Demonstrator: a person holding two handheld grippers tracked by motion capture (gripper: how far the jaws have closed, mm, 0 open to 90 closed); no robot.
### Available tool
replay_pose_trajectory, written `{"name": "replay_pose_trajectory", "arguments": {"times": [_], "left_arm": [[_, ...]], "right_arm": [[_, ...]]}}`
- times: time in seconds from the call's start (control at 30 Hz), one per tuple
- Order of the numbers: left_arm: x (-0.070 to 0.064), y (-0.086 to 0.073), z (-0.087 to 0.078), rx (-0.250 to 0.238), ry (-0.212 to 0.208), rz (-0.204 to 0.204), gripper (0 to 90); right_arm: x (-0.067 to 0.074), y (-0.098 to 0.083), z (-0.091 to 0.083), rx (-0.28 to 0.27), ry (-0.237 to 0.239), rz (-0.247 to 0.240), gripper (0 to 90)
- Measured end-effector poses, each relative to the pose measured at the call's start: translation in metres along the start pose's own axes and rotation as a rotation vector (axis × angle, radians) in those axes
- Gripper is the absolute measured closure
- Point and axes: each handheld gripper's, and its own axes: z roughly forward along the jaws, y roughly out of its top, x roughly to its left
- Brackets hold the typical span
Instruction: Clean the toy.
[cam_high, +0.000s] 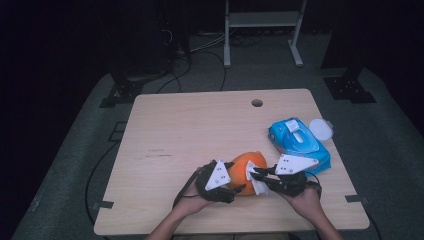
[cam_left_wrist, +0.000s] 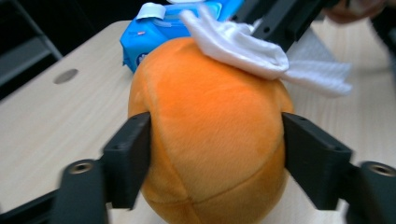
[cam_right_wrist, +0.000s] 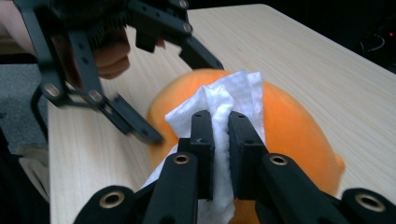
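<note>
Plush ball (cam_high: 246, 168) is sitting on the counter (cam_high: 175, 130), toward the near edge, right of centre. Wipe (cam_high: 256, 181) is lying draped over the ball's right side. Wipes pack (cam_high: 297, 141) is resting behind and to the right of the ball (close by, apart from it). Round lid (cam_high: 320, 128) is lying just beside the pack's far right corner.

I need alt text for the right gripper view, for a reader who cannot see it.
The right gripper pinches a white wipe against an orange plush ball on a wooden table. The left gripper straddles the ball from the far side.
</note>
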Motion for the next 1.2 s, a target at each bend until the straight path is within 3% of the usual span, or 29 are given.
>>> {"name": "replay_pose_trajectory", "arguments": {"times": [0.03,0.1,0.13,0.17,0.27,0.37,0.4,0.47,0.63,0.73,0.8,0.87,1.0,1.03,1.1,1.2], "left_arm": [[0.005,-0.001,0.000,-0.008,-0.014,-0.056,19.6],[0.015,-0.004,0.006,0.040,-0.061,-0.204,13.6],[0.016,-0.006,0.008,0.044,-0.075,-0.231,14.3],[0.015,-0.008,0.008,0.032,-0.075,-0.228,17.7],[0.007,-0.006,0.008,0.038,-0.033,-0.149,26.5],[-0.002,-0.005,0.009,0.047,-0.021,-0.051,31.6],[-0.006,-0.004,0.010,0.055,-0.013,-0.017,32.0],[-0.006,-0.004,0.010,0.050,-0.013,-0.020,32.6],[-0.003,-0.006,0.010,0.042,-0.027,-0.031,31.7],[-0.001,-0.004,0.012,0.030,-0.053,-0.093,21.2],[-0.001,-0.004,0.014,0.032,-0.043,-0.115,19.3],[-0.003,-0.003,0.013,0.038,-0.026,-0.097,23.5],[-0.011,-0.002,0.013,0.045,-0.001,0.002,31.0],[-0.012,-0.003,0.012,0.046,0.002,0.018,31.7],[-0.010,-0.004,0.011,0.040,-0.008,0.021,32.8],[-0.007,-0.007,0.011,0.040,-0.019,0.022,33.1]], "right_arm": [[-0.001,-0.001,-0.001,0.001,-0.008,0.003,80.8],[-0.005,-0.004,-0.003,-0.005,-0.014,0.020,80.8],[-0.006,-0.004,-0.004,-0.006,-0.017,0.027,80.8],[-0.006,-0.004,-0.004,-0.005,-0.016,0.030,80.9],[0.004,0.003,0.001,0.008,-0.026,-0.001,80.9],[0.015,0.010,0.007,-0.013,0.032,-0.019,80.9],[0.019,0.013,0.009,-0.003,0.030,-0.045,80.9],[0.024,0.018,0.010,0.023,-0.004,-0.101,81.0],[0.005,0.011,-0.003,0.019,-0.077,-0.049,81.0],[-0.004,0.004,-0.011,0.015,-0.098,-0.008,81.0],[0.001,0.005,-0.009,0.012,-0.086,-0.013,81.1],[0.010,0.009,-0.003,0.016,-0.065,-0.037,81.0],[0.028,0.019,0.013,0.036,0.007,-0.103,81.0],[0.029,0.020,0.014,0.039,0.004,-0.115,81.0],[0.022,0.021,0.010,0.032,0.001,-0.090,81.1],[0.008,0.015,-0.001,0.014,-0.052,-0.048,81.0]]}}
